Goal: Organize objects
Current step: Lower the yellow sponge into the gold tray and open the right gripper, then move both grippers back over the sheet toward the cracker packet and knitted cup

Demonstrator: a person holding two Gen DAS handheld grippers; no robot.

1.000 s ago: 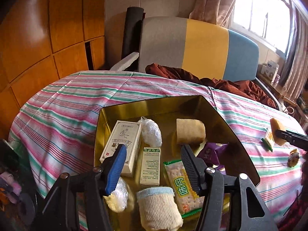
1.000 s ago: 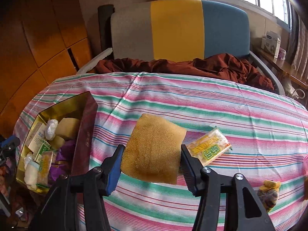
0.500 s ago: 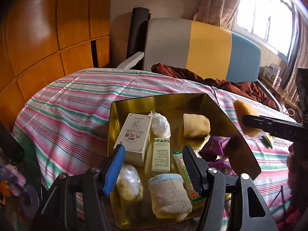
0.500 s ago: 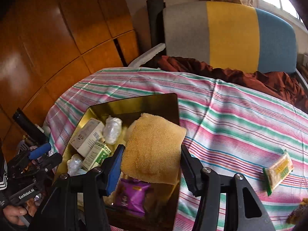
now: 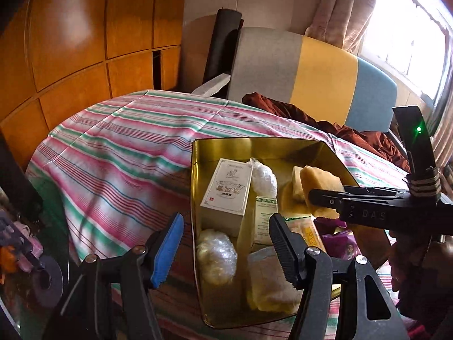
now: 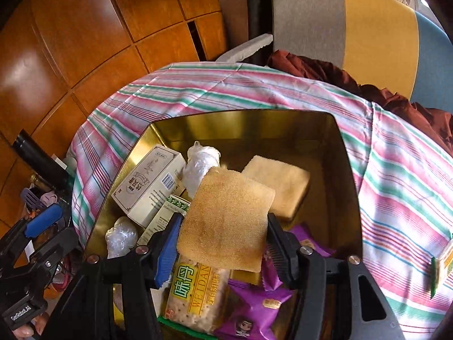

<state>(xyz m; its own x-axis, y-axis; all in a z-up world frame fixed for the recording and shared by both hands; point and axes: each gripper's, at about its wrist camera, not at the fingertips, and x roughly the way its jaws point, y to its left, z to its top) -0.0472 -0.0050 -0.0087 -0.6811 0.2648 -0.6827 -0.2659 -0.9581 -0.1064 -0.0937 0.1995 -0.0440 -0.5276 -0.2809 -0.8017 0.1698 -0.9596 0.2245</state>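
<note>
Beyond the right claw (image 6: 222, 236), the gold metal tin's (image 6: 344, 153) far floor lies bare; white cardboard box (image 6: 150, 185), tan sponge block (image 6: 279, 188) and purple snack packets (image 6: 254, 306) crowd beneath it.

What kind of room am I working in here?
Most likely a lived-in home room, perhaps a living or dining area: a table under a pink-and-green striped cloth, a grey, yellow and blue upholstered sofa behind it, and orange wooden wall panels beside a curtained window.
</note>
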